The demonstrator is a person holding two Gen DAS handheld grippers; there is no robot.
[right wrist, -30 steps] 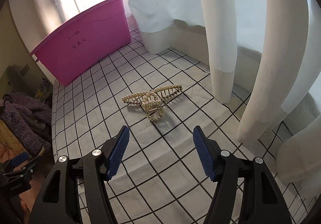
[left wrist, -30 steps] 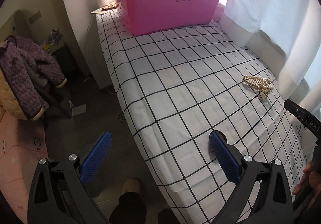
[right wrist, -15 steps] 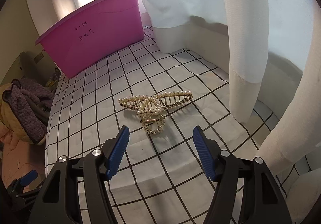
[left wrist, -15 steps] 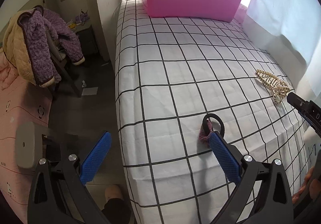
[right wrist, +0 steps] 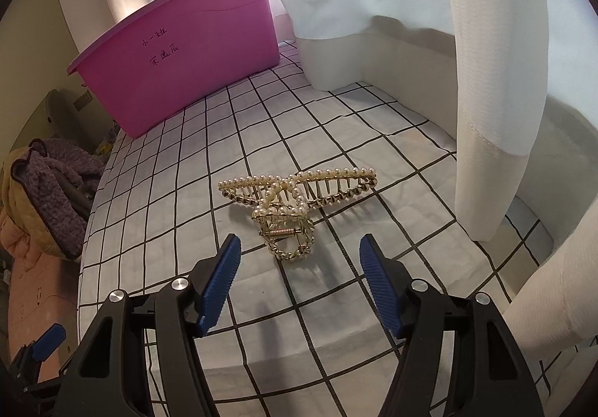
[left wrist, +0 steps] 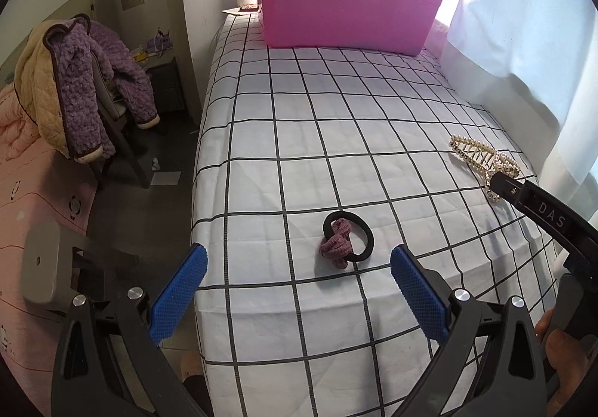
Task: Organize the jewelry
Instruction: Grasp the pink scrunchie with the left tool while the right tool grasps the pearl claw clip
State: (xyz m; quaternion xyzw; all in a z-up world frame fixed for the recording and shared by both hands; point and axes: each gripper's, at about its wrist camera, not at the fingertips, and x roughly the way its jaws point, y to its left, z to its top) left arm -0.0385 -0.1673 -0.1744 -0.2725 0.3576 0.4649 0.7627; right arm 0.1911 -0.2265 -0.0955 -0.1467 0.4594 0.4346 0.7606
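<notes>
Pearl hair claw (right wrist: pixel 295 204) lay on the bed (right wrist: pixel 157 192), on the white sheet with the black grid, at the centre of the right wrist frame. Its gold spring end faced the camera; the two pearl-lined rows of teeth spread left and right behind it. The right gripper (right wrist: pixel 299 267) hung just short of the claw with its jaws standing well apart, blue pads (right wrist: pixel 220 282) on either side of the spring end and not touching it. Nothing was held.

In the left wrist frame the same claw (left wrist: pixel 482 159) appeared at the right edge, partly covered by the black tip of the right gripper (left wrist: pixel 502 187). A hair tie (left wrist: pixel 345 241), a black ring knotted with a mauve fabric band, lay on the sheet at lower centre, near the foot edge of the bed. The left gripper (left wrist: pixel 295 290) was wide open above it, both pads clear of the tie and empty.

A pink bin (left wrist: pixel 347 5) with handwritten characters stood at the far end of the bed, top centre of the left frame and upper left of the right frame (right wrist: pixel 187 61). White curtains (right wrist: pixel 486 61) hung along the right side of the bed. A purple fleece jacket (left wrist: pixel 86 88) was draped over a chair at the left of the left frame.
</notes>
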